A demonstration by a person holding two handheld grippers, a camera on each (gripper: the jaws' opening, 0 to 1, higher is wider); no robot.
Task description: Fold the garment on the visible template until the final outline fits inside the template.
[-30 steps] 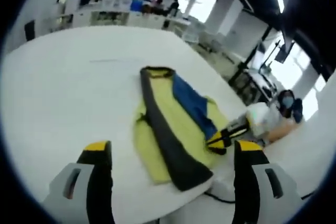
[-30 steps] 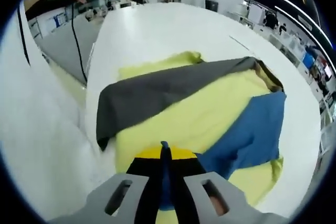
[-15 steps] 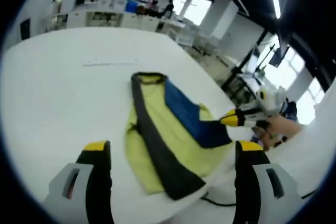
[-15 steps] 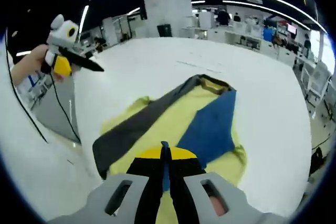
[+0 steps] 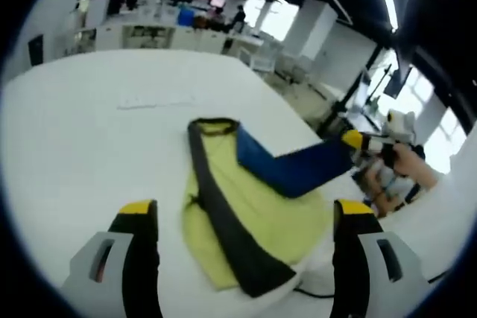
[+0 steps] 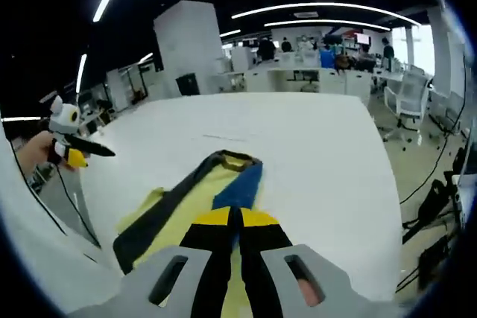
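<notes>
Stretching from the garment [image 5: 238, 214] up to the right gripper [image 5: 356, 141], a blue sleeve [image 5: 298, 169] hangs taut above the white table [image 5: 82, 147] in the left gripper view, its end lost between the yellow-tipped jaws, which are clamped on it. In the right gripper view the same gripper [image 6: 233, 223] rises from the bottom with its jaws pressed together, the sleeve [image 6: 240, 188] running away from their tips to the collar; the pinched cloth itself is mostly hidden behind the jaws. The garment's near hem is cut off by the gripper body in that view, and whether any template outline lies under the cloth cannot be made out; only a faint pale marking [image 5: 153, 100] shows on the table beyond the collar.

One garment [image 6: 179, 210] lies there: yellow body, one dark grey band [image 5: 223, 221] running its length, one blue sleeve lifted. Two grippers are seen. The left gripper [image 5: 242, 217] has its jaws wide apart, holding nothing, with the garment lying on the table ahead of and between them, its lower edge near the table's rim. The left gripper [image 6: 74, 153] also appears far to the left in the right gripper view, held in a hand [image 6: 33, 153], well apart from the cloth; its jaw state is hard to read there. Distant desks and a few small figures [image 5: 240, 14] are blurred in the background.
</notes>
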